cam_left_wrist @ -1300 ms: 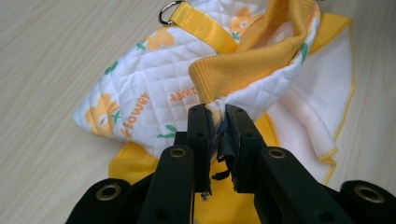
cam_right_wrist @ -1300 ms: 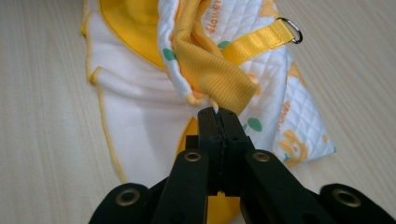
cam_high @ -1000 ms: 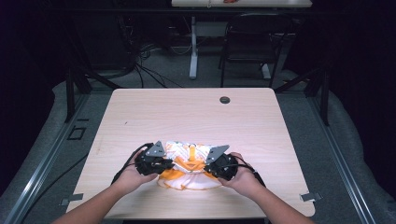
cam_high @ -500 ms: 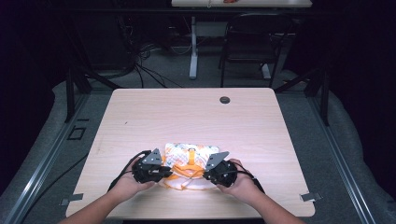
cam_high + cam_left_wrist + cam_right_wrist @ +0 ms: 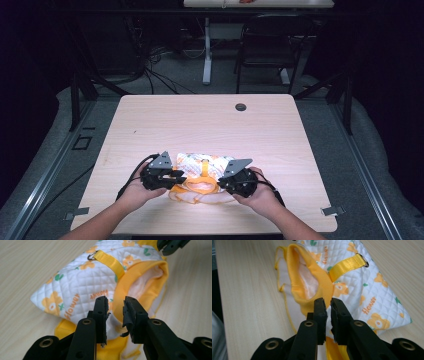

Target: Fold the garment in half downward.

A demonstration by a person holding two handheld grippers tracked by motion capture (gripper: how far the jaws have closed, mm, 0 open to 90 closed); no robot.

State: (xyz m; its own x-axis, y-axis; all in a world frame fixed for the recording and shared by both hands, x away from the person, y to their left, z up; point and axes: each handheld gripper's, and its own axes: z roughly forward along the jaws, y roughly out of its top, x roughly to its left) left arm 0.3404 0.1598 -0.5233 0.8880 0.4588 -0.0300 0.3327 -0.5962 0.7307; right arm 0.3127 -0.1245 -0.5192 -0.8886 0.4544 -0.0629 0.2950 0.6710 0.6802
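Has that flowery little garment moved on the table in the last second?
Yes. The garment has slid a little toward the table's near edge, farther from the dark grommet, and lies flatter.

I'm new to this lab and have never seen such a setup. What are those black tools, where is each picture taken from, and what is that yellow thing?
A person sits at a wooden table and holds a hand-operated gripper in each hand; there is no robot arm. The high view looks down from above: the left gripper and right gripper meet at a small quilted pet vest, white with orange flowers, a yellow ribbed collar and a yellow strap with a metal ring. The other two pictures come from cameras riding on the grippers, looking along their black fingers. In both, the fingers have just been opening: the left gripper shows a clear gap, the right gripper a narrow one. Neither pinches the vest now; it lies on the table.
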